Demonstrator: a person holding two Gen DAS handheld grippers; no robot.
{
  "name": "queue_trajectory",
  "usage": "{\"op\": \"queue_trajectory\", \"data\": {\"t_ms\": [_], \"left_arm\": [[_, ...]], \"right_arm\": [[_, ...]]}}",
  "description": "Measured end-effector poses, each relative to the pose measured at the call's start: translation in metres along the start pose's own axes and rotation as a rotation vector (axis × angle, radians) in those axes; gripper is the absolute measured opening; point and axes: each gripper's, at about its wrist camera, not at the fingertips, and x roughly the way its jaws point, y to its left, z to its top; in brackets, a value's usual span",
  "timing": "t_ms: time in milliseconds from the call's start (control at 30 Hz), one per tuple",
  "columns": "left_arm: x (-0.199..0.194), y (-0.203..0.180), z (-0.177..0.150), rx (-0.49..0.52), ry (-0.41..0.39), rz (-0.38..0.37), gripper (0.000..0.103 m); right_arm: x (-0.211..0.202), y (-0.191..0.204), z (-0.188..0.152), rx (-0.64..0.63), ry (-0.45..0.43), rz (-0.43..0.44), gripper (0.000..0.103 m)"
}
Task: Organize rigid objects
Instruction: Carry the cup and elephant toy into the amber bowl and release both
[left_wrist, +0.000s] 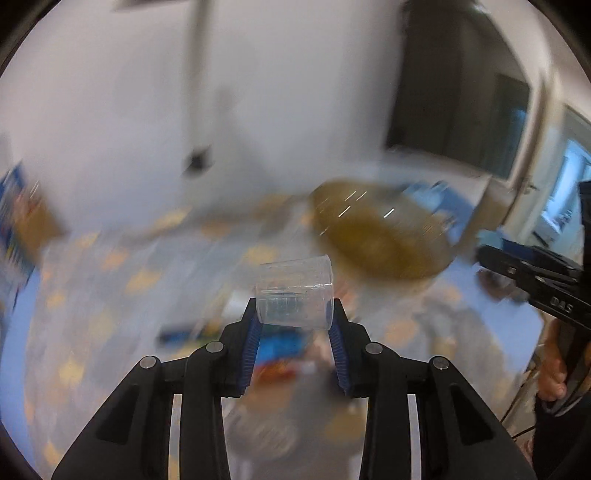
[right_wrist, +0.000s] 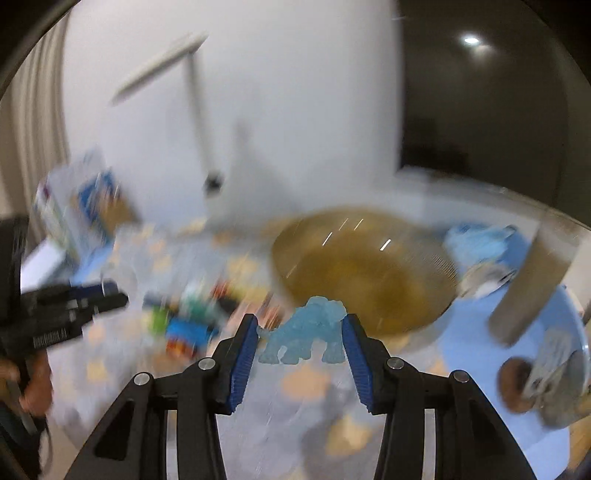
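Left claw (left_wrist: 295, 317): clamping a clear plastic cup (left_wrist: 295, 295) at its tips; the cup is lying on its side, long axis running across the pads, rim to the right.
Right claw (right_wrist: 300, 332): gripping a pale blue toy animal (right_wrist: 306, 332) between its blue pads; the toy is standing crosswise, body axis spanning pad to pad, head seemingly toward the left pad.
Target relation: the amber bowl (right_wrist: 369, 273) is sitting ahead and slightly right of both claws on the patterned surface (right_wrist: 314, 384); the right claw is looking nearer to it.
Background: blurring too heavily to read the other clutter.
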Motion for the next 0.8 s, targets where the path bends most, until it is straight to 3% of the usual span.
{"op": "queue_trajectory", "data": {"t_ms": [133,333,467,600,633,667,733,800], "left_arm": [[0.039,-0.051,0.048,0.072,-0.002,-0.088,0.032],[0.127,-0.082,0.051,0.076,0.146,-0.113,0.032],[0.15,-0.091,0.045,0.092,0.179,-0.121,0.036],[0.135,-0.091,0.046,0.104,0.14,-0.091,0.06],[0.127,-0.088,0.046,0.099,0.13,-0.09,0.07],[0.115,-0.082,0.046,0.091,0.108,-0.087,0.072],[0.084,-0.068,0.041,0.08,0.058,-0.085,0.074],[0.047,-0.049,0.032,0.056,-0.002,-0.071,0.076]], "right_arm": [[0.005,-0.034,0.033,0.109,-0.033,-0.031,0.046],[0.08,-0.07,0.03,0.196,0.149,-0.077,0.046],[0.104,-0.08,0.022,0.207,0.21,-0.067,0.046],[0.102,-0.082,0.023,0.186,0.241,-0.09,0.046],[0.097,-0.083,0.022,0.178,0.231,-0.099,0.047],[0.09,-0.084,0.023,0.173,0.21,-0.103,0.047],[0.069,-0.085,0.022,0.18,0.154,-0.097,0.059],[0.047,-0.083,0.017,0.187,0.098,-0.066,0.064]]}}
